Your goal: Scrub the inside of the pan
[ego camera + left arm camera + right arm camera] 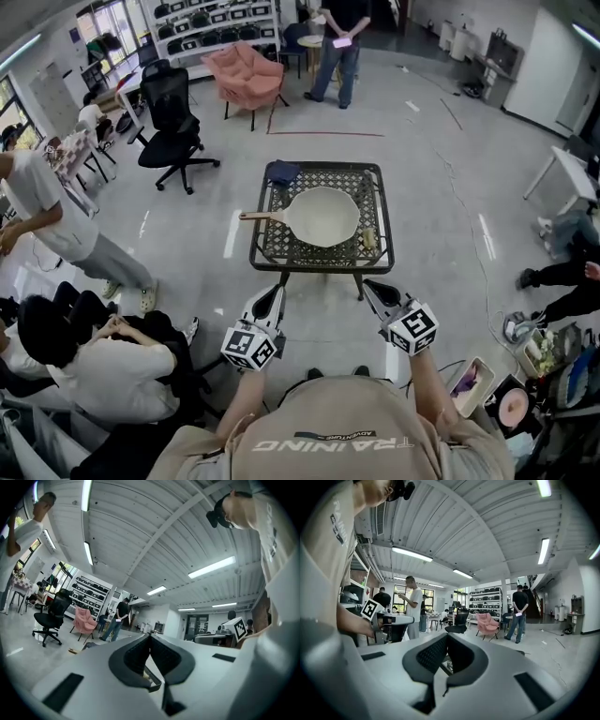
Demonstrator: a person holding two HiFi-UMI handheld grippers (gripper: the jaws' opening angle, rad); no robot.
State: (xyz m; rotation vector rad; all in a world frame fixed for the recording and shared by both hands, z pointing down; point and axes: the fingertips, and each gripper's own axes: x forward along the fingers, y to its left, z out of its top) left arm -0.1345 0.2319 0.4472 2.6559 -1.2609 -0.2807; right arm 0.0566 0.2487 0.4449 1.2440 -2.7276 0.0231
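While you stand at the near edge of the table (364, 187), the pan (323, 217) sits in the middle of its black lattice top, cream inside facing up and bare. Its wooden handle (255, 216) points toward the left edge. A yellow-green sponge (368, 239) lies by the near right corner, just beside the pan's rim, and a dark blue cloth (281, 172) lies at the far left corner. Your left gripper (274, 294) is clenched, its jaws pressed together on nothing, and it hangs just short of the near edge on the left. Your right gripper (372, 289) is clenched and empty too, level with the other off the near edge on the right. Both are well apart from the pan and the sponge
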